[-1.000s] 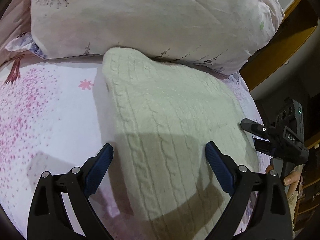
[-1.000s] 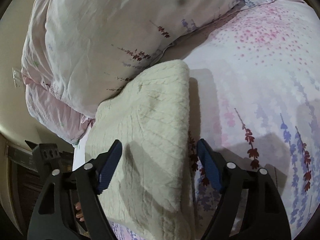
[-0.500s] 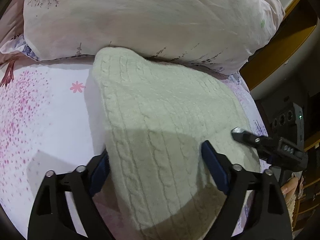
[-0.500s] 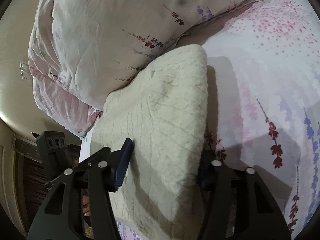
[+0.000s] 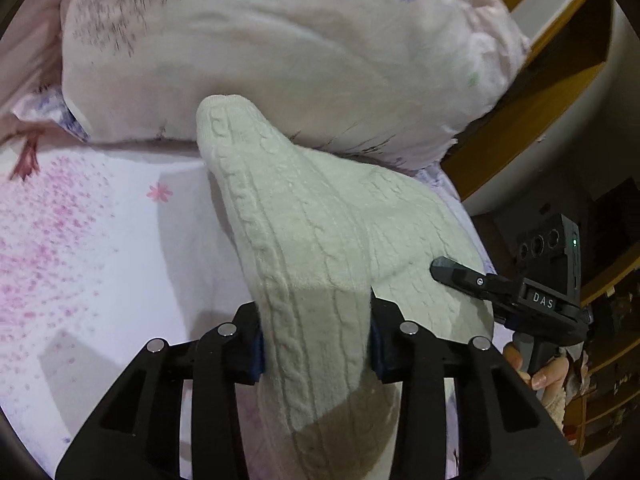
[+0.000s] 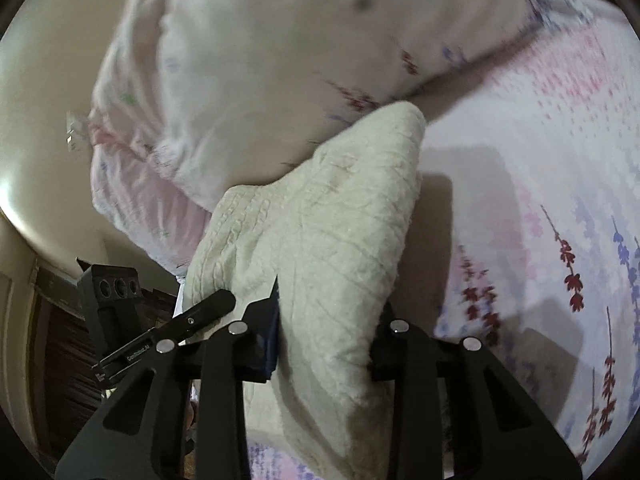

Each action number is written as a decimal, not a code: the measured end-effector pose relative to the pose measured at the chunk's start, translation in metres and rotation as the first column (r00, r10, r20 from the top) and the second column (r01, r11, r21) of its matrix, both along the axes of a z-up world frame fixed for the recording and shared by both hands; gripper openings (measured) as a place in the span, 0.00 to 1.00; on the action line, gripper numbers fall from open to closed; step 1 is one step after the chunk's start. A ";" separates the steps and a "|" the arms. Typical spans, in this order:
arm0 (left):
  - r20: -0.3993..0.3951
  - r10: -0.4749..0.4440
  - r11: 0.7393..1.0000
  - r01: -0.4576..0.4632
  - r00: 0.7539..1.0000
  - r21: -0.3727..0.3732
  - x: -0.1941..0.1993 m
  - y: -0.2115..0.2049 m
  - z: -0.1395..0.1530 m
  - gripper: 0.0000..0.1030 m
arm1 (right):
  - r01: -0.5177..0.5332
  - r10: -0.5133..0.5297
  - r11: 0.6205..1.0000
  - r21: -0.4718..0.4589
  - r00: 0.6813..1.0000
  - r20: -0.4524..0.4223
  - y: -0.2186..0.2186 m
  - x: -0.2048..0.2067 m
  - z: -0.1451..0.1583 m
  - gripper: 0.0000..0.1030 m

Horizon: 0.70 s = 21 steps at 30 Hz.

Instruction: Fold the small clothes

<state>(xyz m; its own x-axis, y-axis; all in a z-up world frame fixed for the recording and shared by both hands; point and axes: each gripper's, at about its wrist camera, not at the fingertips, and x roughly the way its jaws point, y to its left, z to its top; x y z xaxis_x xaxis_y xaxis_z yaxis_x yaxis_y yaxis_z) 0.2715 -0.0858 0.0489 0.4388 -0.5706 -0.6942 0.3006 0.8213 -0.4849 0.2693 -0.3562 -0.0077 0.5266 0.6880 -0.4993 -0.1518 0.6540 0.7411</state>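
A cream cable-knit garment (image 5: 320,220) lies on the floral bedsheet (image 5: 80,240), its far corner against a pillow. My left gripper (image 5: 316,340) is closing and its blue pads press on the garment's near left edge, raised into a ridge. In the right wrist view the same garment (image 6: 340,220) is pinched at its near right edge by my right gripper (image 6: 326,332), which is also closing. Each wrist view shows one finger of the other gripper (image 5: 464,278) (image 6: 208,308) resting on the knit beside it.
A big pale floral pillow (image 5: 280,52) (image 6: 280,60) fills the back. The sheet (image 6: 540,160) spreads out beside the garment. A yellow wooden frame (image 5: 540,92) and a person's hand (image 5: 540,372) are at the right; a cream wall (image 6: 40,120) and dark wood (image 6: 60,340) at the left.
Both grippers went from wide open over the flat garment to closed on its near edge. The fabric bunched between the pads and rose a little off the sheet.
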 end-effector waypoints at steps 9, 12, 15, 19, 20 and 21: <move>0.099 0.033 0.998 -0.038 0.995 0.051 -0.039 0.076 0.043 0.38 | -0.106 0.118 0.991 -0.081 0.982 0.147 0.077 -0.021 0.042 0.29; 0.082 0.069 0.994 -0.075 0.994 0.083 -0.041 0.106 0.038 0.39 | -0.134 0.157 0.980 -0.145 0.974 0.162 0.113 -0.017 0.041 0.29; 0.041 0.102 0.989 -0.106 0.994 0.105 -0.031 0.128 0.018 0.40 | -0.143 0.175 0.969 -0.203 0.974 0.144 0.141 -0.009 0.029 0.29; -0.039 0.149 0.986 -0.146 0.988 0.074 -0.018 0.148 -0.019 0.47 | -0.129 0.142 0.954 -0.269 0.989 0.030 0.162 0.012 -0.004 0.32; -0.038 0.152 0.987 -0.150 0.988 0.054 -0.018 0.150 -0.022 0.48 | -0.133 0.140 0.960 -0.247 0.990 0.008 0.160 0.014 -0.009 0.35; -0.033 0.149 0.988 -0.147 0.988 0.037 -0.018 0.153 -0.024 0.50 | -0.137 0.139 0.965 -0.224 0.990 -0.005 0.157 0.016 -0.010 0.38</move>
